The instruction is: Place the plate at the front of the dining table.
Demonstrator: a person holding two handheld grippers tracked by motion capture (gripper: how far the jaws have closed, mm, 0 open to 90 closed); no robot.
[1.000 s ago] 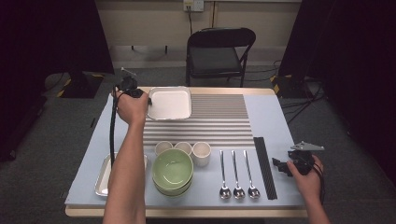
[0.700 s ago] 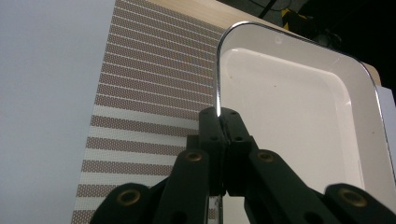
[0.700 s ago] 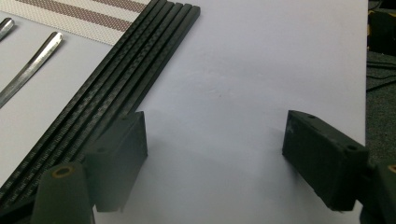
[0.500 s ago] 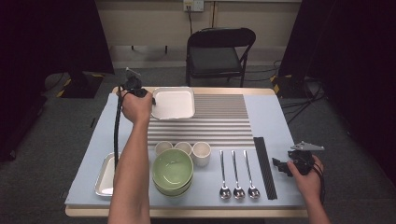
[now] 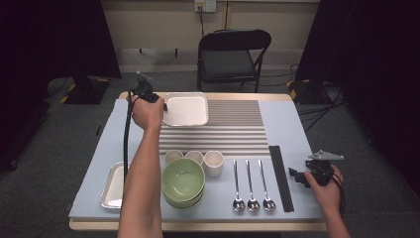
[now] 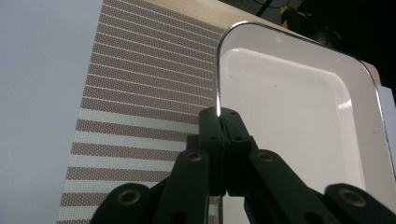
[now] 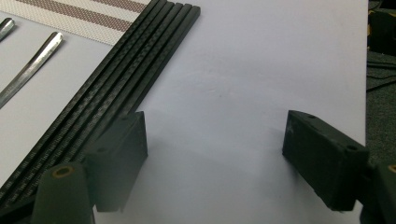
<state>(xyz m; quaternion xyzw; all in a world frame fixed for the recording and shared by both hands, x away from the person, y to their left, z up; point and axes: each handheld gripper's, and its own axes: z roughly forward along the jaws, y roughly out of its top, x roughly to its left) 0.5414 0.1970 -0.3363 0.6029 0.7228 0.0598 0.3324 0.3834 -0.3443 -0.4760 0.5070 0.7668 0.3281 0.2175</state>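
Note:
A white rectangular tray [image 5: 187,110] lies at the far left end of the striped placemat [image 5: 233,129]. My left gripper [image 5: 161,105] is at the tray's left rim. In the left gripper view its jaws [image 6: 219,114] are shut on the thin metal rim of the tray [image 6: 289,107], with the placemat [image 6: 140,84] beneath. My right gripper [image 5: 296,176] rests low at the table's near right, beside a bundle of black chopsticks [image 5: 280,176]. In the right gripper view it [image 7: 215,154] stands open over bare blue-grey table, with the chopsticks [image 7: 140,65] just to its left.
Near the front stand stacked green bowls [image 5: 183,181], three small cups [image 5: 195,157], three spoons [image 5: 250,183] and a metal tray [image 5: 111,186] partly under the left forearm. A folding chair [image 5: 233,54] stands behind the table.
The left hand and the white tray it grips have shifted slightly to the right onto the placemat. The right hand has stayed still.

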